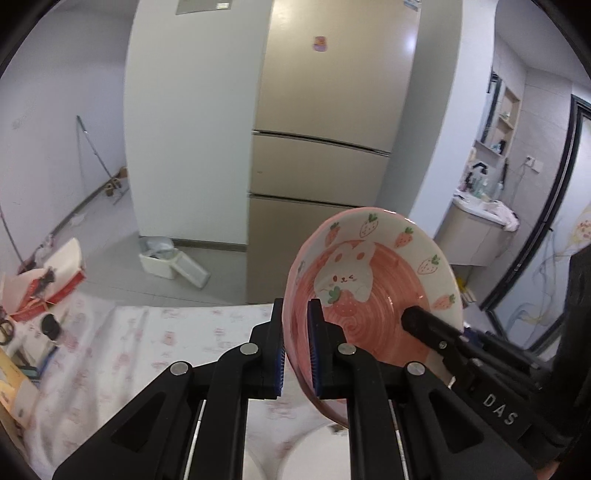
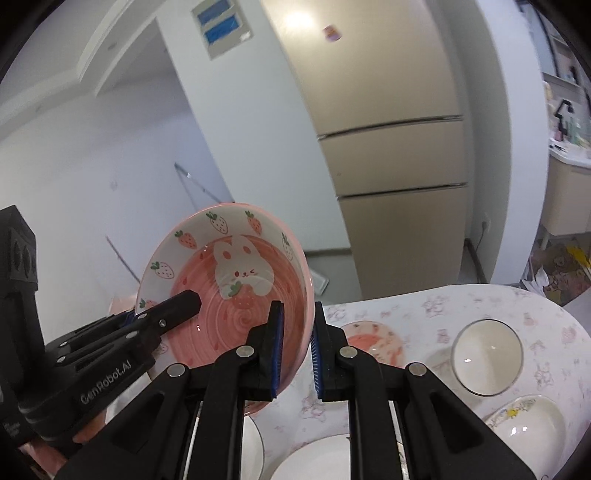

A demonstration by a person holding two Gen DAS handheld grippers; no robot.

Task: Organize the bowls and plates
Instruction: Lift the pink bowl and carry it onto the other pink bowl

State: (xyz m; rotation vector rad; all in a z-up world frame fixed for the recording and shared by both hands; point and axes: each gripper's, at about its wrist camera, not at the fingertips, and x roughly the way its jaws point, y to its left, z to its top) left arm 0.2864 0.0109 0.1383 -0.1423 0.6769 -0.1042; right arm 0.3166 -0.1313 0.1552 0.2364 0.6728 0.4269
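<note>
Table [image 2: 424, 317] under pink-printed white cloth — small pink dish [image 2: 373, 341], clear glass bowl [image 2: 487, 363], white plates [image 2: 317, 458]

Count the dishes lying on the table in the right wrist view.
5: a pink plate at centre, a glass bowl and a white flowered bowl to the right, and two white plates at the bottom edge. The grippers may hide more.

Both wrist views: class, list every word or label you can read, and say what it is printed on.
"DAS": on the right gripper body, seen in the left view.
"GenRobot.AI": on the left gripper body, seen in the right view.
Fridge sticker and blue wall panel: too blurred to read.
</note>
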